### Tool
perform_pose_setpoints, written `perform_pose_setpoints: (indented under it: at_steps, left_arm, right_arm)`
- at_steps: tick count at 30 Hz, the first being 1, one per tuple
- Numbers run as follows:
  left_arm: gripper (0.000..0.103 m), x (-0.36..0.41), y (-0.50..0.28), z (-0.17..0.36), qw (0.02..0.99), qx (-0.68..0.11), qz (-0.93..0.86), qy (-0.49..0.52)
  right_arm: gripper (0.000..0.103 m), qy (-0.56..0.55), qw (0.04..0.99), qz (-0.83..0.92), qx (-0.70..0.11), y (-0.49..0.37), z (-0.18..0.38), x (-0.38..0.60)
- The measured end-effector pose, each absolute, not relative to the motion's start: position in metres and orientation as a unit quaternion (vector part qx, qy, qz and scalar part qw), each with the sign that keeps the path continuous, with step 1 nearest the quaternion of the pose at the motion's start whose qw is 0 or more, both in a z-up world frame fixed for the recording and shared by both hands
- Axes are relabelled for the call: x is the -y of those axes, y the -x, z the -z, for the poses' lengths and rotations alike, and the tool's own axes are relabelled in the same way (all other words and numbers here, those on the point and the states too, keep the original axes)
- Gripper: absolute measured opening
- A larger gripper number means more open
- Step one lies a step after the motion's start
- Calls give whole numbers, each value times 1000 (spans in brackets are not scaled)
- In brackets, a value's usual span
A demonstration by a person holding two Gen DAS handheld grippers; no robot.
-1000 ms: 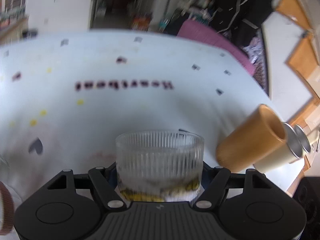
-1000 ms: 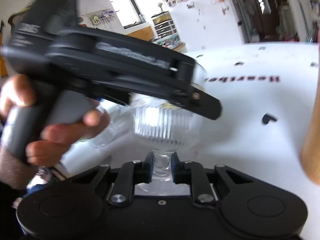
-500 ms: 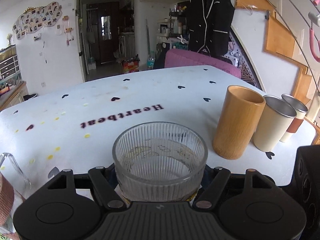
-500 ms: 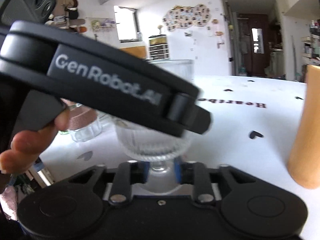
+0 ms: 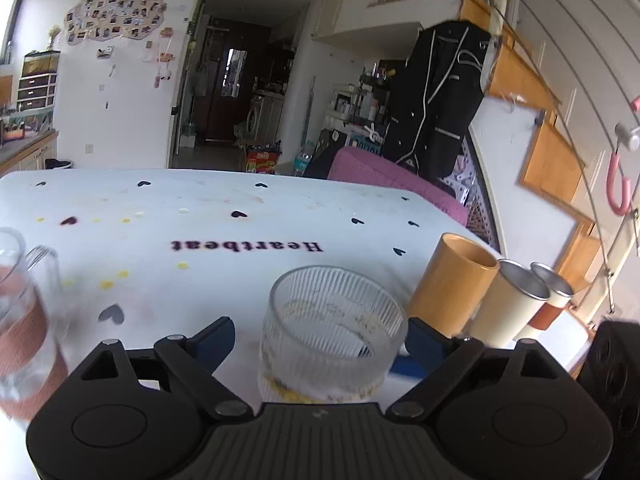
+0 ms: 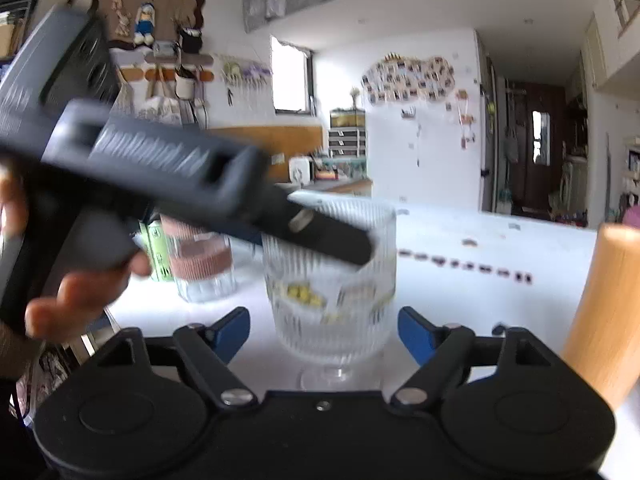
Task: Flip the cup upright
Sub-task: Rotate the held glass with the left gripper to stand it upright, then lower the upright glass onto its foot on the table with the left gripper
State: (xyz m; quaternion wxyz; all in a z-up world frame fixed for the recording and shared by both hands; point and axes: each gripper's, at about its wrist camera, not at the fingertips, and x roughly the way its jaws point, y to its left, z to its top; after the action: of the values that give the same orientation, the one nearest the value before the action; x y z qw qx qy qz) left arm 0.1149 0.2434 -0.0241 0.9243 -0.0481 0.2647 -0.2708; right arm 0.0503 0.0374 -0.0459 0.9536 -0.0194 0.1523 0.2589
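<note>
The ribbed glass cup (image 5: 332, 328) stands upright on its short foot on the white table (image 5: 200, 220), mouth up. In the left wrist view my left gripper (image 5: 316, 342) is open, its blue-padded fingers apart on either side of the bowl. The right wrist view shows the same cup (image 6: 332, 280) between the spread fingers of my open right gripper (image 6: 324, 334), with neither pad touching the glass. A hand holds the left gripper's body (image 6: 200, 184), which crosses in front of the cup's rim, blurred.
An orange-brown cup (image 5: 452, 284) stands close to the right of the glass, also seen as a tall cup (image 6: 604, 320). Two cream metal tumblers (image 5: 508, 304) stand beside it near the table's edge. A glass mug with a brown sleeve (image 5: 24, 312) is at the left.
Both grippers have opened and let go of the glass cup, the left from its bowl and the right from its stem. The cup now stands on the table.
</note>
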Motion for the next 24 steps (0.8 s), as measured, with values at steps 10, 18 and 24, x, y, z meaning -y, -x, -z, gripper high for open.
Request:
perform_pose_setpoints:
  at_steps: [10, 18, 24]
  left_arm:
    - [95, -275, -77, 24, 936, -235, 254, 66]
    - [95, -287, -78, 36, 940, -246, 226, 73]
    - [95, -295, -75, 40, 941, -246, 219, 76]
  right_arm:
    - [71, 47, 956, -255, -138, -68, 46, -49]
    - [71, 77, 960, -242, -115, -74, 46, -66]
    - [71, 76, 958, -242, -135, -72, 40, -61]
